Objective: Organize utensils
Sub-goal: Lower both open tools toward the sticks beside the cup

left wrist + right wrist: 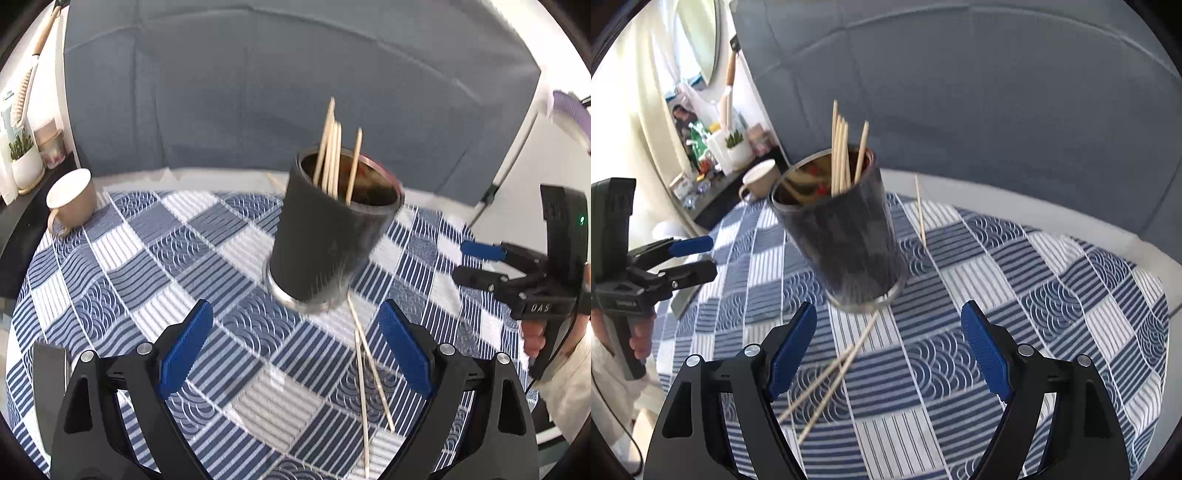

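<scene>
Chopsticks in holder: several pale chopsticks point(332, 155) stand bundled in a dark round holder point(325, 243), their tips rising above its rim.
Holder: it sits on the counter point(110, 266), near the middle of the blue-and-white patterned cloth, leaning in both views; a bright metal band rings its base.
Loose chopsticks: two chopsticks point(364, 373) lie crossed on the cloth just before the holder's base, running toward me; from the right wrist view they lie between my two pairs of fingers, nearer the left side of that view.
Stray chopstick: one more chopstick point(921, 214) lies on the cloth beyond the holder, toward the grey upholstered backrest.
Left fingers: my left fingers point(295, 350) stand wide apart over the cloth, nothing between the blue pads, the holder just ahead of them.
Right fingers: my right fingers point(888, 350) are spread wide as well, holding nothing; the loose chopsticks pass close by the left pad but I cannot tell whether they touch it.
Mug: a beige mug point(72, 201) stands at the far left edge of the counter, well apart from the holder.
</scene>
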A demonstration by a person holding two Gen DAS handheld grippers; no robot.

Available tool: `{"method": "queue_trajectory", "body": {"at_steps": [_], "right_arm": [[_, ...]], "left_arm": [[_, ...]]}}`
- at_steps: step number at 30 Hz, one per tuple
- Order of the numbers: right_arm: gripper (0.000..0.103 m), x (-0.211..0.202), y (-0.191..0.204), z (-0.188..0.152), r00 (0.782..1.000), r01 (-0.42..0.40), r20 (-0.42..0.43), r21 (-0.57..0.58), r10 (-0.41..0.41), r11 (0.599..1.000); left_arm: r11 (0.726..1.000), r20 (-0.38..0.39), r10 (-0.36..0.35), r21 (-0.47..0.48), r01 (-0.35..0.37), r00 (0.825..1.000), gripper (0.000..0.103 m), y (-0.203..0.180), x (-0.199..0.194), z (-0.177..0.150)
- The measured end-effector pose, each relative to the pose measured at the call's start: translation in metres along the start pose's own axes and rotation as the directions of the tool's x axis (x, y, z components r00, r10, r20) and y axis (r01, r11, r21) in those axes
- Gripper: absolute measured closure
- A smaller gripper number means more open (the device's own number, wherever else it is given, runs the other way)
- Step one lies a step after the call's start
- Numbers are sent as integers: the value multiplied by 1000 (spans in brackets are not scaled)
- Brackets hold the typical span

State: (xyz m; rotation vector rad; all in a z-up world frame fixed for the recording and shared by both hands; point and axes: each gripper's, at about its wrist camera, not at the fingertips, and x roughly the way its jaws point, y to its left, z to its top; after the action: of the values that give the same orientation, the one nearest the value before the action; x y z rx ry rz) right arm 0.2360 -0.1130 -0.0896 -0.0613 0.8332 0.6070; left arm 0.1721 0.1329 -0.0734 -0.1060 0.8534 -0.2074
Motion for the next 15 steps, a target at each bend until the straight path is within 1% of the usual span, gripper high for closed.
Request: {"method": "queue_trajectory", "body": {"at_steps": [6,11,13,15], "right_arm": [[26,1,-6,-22,999,7,-52,-2,-7,1000],[25,5,-21,-36,995,35,-96,29,-32,999],[20,9,-30,-42,993,52,-111,48,-47,997],[19,12,-36,-44,991,73,-119,59,-66,996]], "left_arm": [[1000,-74,5,20,-3,997,14,-14,12,-24],[999,-143,8,47,-1,990,14,-26,25,-45],[998,-171,15,61,-5,985,14,-29,31,-51],[997,-201,18,71,-4,980,14,-31,37,-55]]}}
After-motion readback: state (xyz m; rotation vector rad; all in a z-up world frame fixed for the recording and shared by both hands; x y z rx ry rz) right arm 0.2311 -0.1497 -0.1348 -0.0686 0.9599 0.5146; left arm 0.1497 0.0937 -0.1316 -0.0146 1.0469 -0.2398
